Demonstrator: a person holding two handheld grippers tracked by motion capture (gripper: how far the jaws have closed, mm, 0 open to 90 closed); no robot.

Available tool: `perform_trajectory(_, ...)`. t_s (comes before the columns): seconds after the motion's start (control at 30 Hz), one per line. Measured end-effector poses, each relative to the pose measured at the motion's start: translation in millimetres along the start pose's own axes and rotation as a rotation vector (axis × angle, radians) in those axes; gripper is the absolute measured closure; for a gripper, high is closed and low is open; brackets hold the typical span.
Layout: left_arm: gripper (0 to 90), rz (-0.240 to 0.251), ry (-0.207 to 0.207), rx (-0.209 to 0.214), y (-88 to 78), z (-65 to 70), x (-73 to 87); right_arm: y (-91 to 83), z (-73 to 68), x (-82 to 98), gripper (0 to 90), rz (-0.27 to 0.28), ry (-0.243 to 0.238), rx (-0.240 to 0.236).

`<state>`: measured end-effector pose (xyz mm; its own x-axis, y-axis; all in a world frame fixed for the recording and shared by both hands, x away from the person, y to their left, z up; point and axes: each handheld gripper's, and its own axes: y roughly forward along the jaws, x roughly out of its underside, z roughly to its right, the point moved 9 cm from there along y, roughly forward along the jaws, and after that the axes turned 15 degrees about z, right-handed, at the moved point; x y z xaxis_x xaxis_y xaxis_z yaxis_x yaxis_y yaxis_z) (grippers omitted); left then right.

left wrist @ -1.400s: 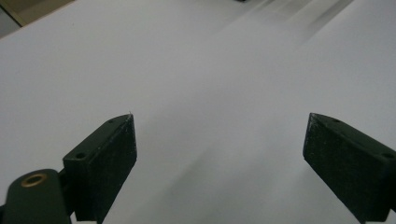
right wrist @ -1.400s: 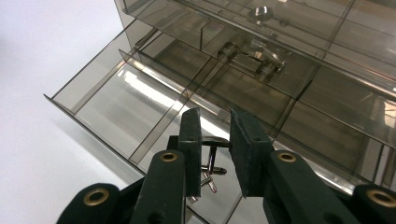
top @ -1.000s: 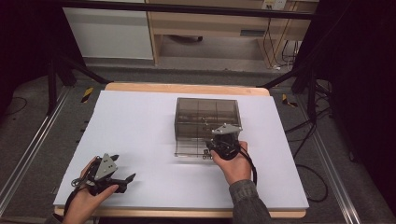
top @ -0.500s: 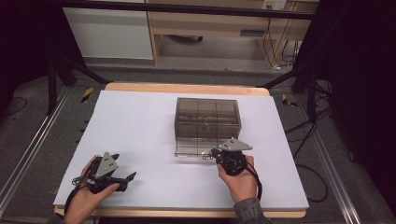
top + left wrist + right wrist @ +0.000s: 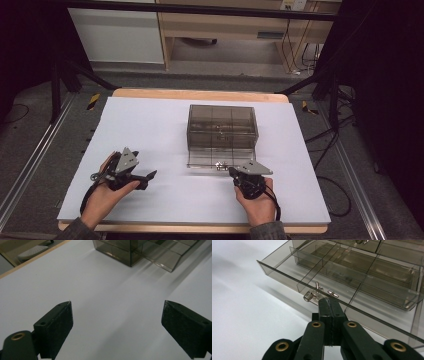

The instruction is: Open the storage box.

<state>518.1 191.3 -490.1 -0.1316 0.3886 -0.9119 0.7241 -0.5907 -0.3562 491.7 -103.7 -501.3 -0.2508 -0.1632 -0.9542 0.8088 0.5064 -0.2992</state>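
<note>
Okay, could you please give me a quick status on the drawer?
Right tongs shut on drawer handle. Bottom drawer partly out of cabinet. Left tongs open, idle. Nothing in the way.

A lab: black frame legs (image 5: 59,87), floor cables (image 5: 334,145), white-covered table (image 5: 150,125).

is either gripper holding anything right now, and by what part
The right gripper is shut on the small metal handle at the front of the clear drawer, which stands pulled out of the cabinet. The left gripper is open, holding nothing.
</note>
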Motion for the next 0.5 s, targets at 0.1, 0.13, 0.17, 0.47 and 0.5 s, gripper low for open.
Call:
perform_trajectory(0.1, 10.0, 0.003, 0.011, 0.009, 12.9, -1.1, -15.5, -1.0, -1.8, 1.9, 90.0, -0.002, -0.014, 0.001)
perform_trajectory(0.13, 10.1, 0.003, 0.017, 0.01, 16.7, -1.7, -20.8, -1.3, -1.3, 2.2, 90.0, -0.001, -0.018, 0.002)
perform_trajectory(0.17, 10.1, 0.006, 0.027, 0.01, 21.3, -2.9, -27.8, -1.3, -1.0, 2.6, 90.0, 0.003, -0.016, 0.003)
perform_trajectory(0.47, 12.0, 0.01, 0.005, 0.008, 50.1, -2.3, -70.0, -9.6, -3.8, 6.9, 90.0, 0.025, -0.028, 0.024)
perform_trajectory(0.5, 12.5, 0.012, -0.005, 0.012, 52.6, -1.5, -73.0, -11.8, -4.4, 7.2, 90.0, 0.028, -0.025, 0.031)
